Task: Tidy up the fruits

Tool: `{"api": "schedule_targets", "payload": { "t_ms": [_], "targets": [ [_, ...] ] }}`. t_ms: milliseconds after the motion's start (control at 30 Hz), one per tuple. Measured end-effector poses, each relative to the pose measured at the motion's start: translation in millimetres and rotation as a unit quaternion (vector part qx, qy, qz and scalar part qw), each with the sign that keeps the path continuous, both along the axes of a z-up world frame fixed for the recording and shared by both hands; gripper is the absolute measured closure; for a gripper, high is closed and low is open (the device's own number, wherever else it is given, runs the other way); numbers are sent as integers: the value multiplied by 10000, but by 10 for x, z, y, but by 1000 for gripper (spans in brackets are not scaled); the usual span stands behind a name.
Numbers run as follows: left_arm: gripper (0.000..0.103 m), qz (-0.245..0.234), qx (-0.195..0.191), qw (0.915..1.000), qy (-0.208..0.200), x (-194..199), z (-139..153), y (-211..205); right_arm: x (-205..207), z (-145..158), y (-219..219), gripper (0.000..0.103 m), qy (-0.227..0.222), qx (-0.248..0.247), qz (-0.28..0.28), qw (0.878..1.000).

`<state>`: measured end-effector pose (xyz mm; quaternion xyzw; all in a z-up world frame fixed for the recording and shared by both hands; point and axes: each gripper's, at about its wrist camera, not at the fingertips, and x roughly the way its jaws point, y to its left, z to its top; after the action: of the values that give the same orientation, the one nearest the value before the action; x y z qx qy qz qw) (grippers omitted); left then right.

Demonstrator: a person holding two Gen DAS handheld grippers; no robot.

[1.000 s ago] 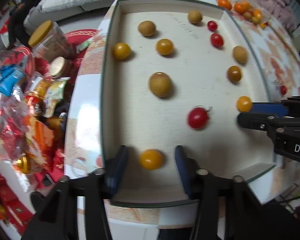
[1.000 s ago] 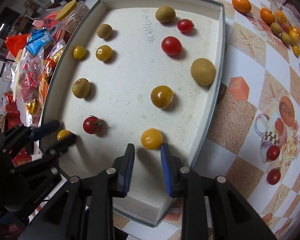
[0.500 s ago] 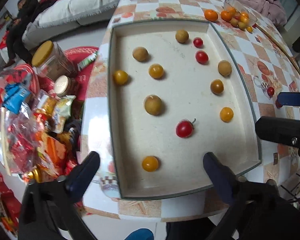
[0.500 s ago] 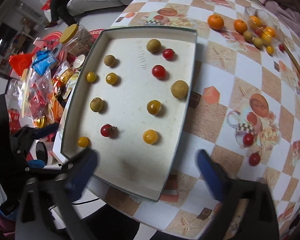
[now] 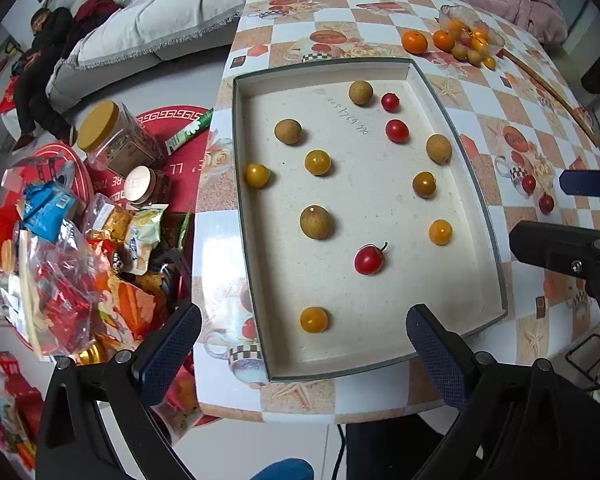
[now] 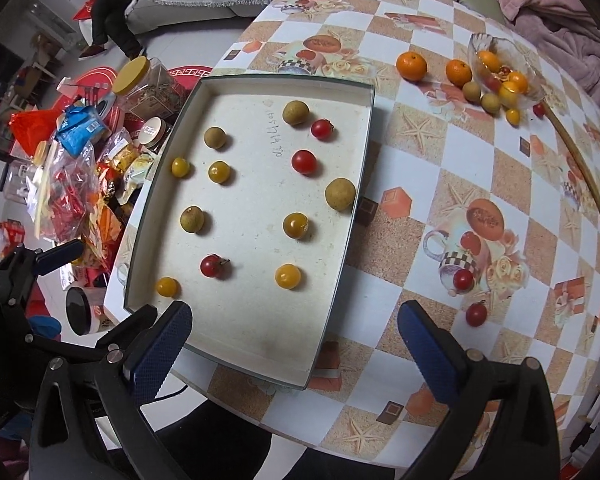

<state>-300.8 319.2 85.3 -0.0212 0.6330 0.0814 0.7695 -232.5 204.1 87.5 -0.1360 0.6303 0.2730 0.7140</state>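
A shallow white tray (image 5: 496,280) (image 6: 340,248) on the checkered table holds several small fruits in two columns: yellow tomatoes, red tomatoes and brown longans. The nearest are a yellow tomato (image 5: 314,319) (image 6: 167,286) at the tray's near left and another yellow tomato (image 5: 440,232) (image 6: 287,276) at its near right. My left gripper (image 5: 304,348) is open and empty, held back over the tray's near edge. My right gripper (image 6: 294,344) is open and empty, above the tray's near right corner. Each gripper's fingers (image 5: 556,244) (image 6: 56,250) show in the other's view.
A glass bowl (image 6: 496,68) with small fruits, two oranges (image 6: 411,66) and loose longans sit at the table's far right. Two red tomatoes (image 6: 476,314) lie on the tablecloth right of the tray. Jars and snack bags (image 5: 60,248) crowd the floor on the left.
Both grippers opened wide and pulled back and up from the tray. The two yellow tomatoes that sat between their fingers a second ago now lie in the tray.
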Motion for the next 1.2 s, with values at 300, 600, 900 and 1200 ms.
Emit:
{"api": "schedule_targets", "payload": {
  "t_ms": [300, 600, 900, 1200],
  "targets": [
    [0, -240, 144, 9996, -17, 0, 73, -71, -28, 83, 56, 0, -80, 12, 36, 10000],
    [0, -381, 146, 9992, -41, 50, 91, -105, -22, 109, 59, 0, -111, -3, -15, 9999],
    [0, -471, 118, 9988, -68, 73, 62, -133, -46, 76, 61, 0, -97, -40, -74, 9999],
    [0, -399, 61, 9992, 78, 128, -33, -136, -49, 45, 46, 0, -19, -4, -125, 9999]
  ]
}}
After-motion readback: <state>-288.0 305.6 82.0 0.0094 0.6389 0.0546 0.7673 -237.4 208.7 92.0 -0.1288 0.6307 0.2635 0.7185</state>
